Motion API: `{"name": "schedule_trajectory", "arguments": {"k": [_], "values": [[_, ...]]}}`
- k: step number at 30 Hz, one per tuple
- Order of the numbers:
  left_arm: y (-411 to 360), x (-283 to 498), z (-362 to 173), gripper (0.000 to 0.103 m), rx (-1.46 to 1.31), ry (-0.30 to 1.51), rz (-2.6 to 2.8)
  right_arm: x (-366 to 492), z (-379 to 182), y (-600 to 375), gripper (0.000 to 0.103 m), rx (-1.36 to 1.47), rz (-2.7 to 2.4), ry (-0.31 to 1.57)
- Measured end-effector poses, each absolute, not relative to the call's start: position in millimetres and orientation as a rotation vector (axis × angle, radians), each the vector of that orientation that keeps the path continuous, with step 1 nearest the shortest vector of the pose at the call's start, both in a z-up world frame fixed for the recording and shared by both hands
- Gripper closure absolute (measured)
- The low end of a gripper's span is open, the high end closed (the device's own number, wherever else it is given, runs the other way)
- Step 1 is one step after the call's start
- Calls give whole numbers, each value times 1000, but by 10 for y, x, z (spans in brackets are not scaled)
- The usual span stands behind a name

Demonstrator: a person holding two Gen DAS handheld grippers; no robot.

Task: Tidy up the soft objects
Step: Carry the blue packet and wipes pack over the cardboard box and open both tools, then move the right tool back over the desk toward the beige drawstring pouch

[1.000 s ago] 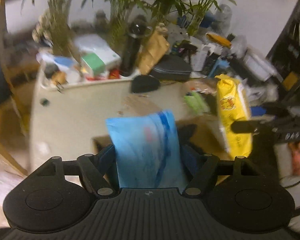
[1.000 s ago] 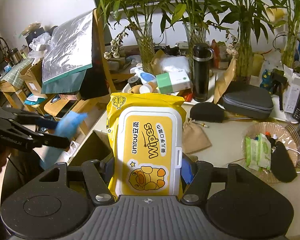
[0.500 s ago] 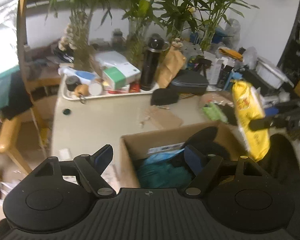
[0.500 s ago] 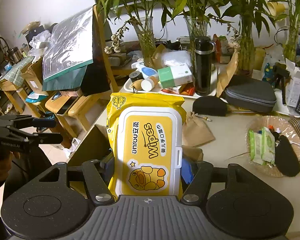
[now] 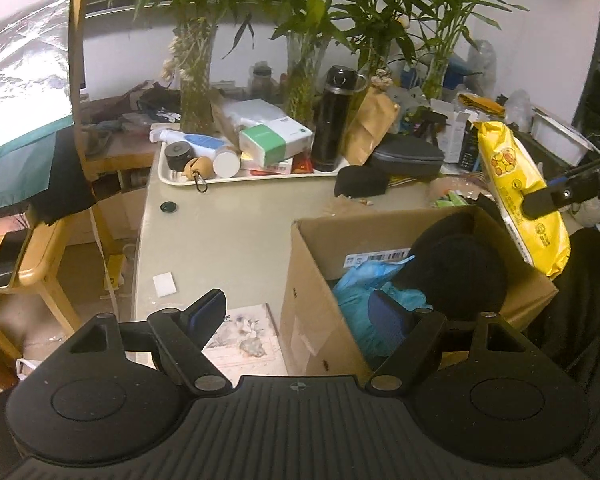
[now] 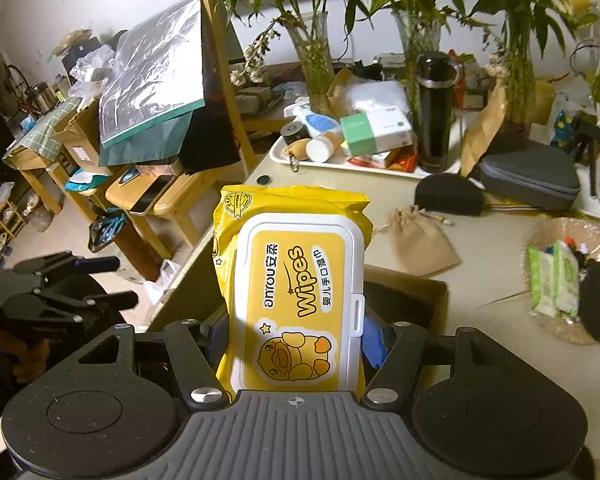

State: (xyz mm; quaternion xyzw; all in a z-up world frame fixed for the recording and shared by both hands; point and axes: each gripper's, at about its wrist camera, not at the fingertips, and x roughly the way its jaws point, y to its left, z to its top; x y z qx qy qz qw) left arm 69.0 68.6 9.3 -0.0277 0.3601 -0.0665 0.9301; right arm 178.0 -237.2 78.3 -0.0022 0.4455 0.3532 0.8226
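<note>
An open cardboard box [image 5: 300, 248] stands in front of the table. Inside it lie a crumpled blue packet [image 5: 360, 284] and a black soft item [image 5: 460, 268]. My left gripper [image 5: 298, 314] hangs open over the box's left wall, with nothing between its fingers; the left gripper [image 6: 76, 280] also shows at the left of the right wrist view. My right gripper [image 6: 296, 334] is shut on a yellow pack of wipes [image 6: 296, 276], upright above the box's [image 6: 416, 292] far wall. From the left wrist view the wipes pack [image 5: 516, 188] hangs over the box's right corner.
A white tray [image 5: 168, 176] holds a black flask [image 5: 336, 120], a green-and-white carton and small bottles. A brown pouch [image 6: 420, 240], black cases and a wicker basket [image 6: 540, 236] of green packets lie on the table. Wooden chairs [image 5: 28, 264] stand to the left, plant vases behind.
My left gripper let go of the blue packet, which now lies in the box, and drew back to the left with open jaws. The right gripper kept the wipes pack almost still.
</note>
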Motion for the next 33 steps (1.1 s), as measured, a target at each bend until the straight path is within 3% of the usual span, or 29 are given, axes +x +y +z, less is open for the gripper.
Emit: {"name": "schedule_trajectory", "arguments": {"k": [10, 13, 15, 20, 33], "values": [[709, 581, 44, 25, -26, 660, -135, 1833, 779, -1862, 35, 17, 823, 978], [747, 594, 21, 25, -43, 670, -125, 1885, 726, -1678, 28, 39, 874, 1015], [774, 584, 28, 25, -55, 666, -114, 1898, 722, -1642, 17, 63, 892, 999], [801, 590, 25, 25, -62, 672, -106, 1933, 703, -1692, 6, 61, 859, 971], [726, 657, 28, 25, -46, 684, -119, 1905, 587, -2276, 0, 80, 734, 914]]}}
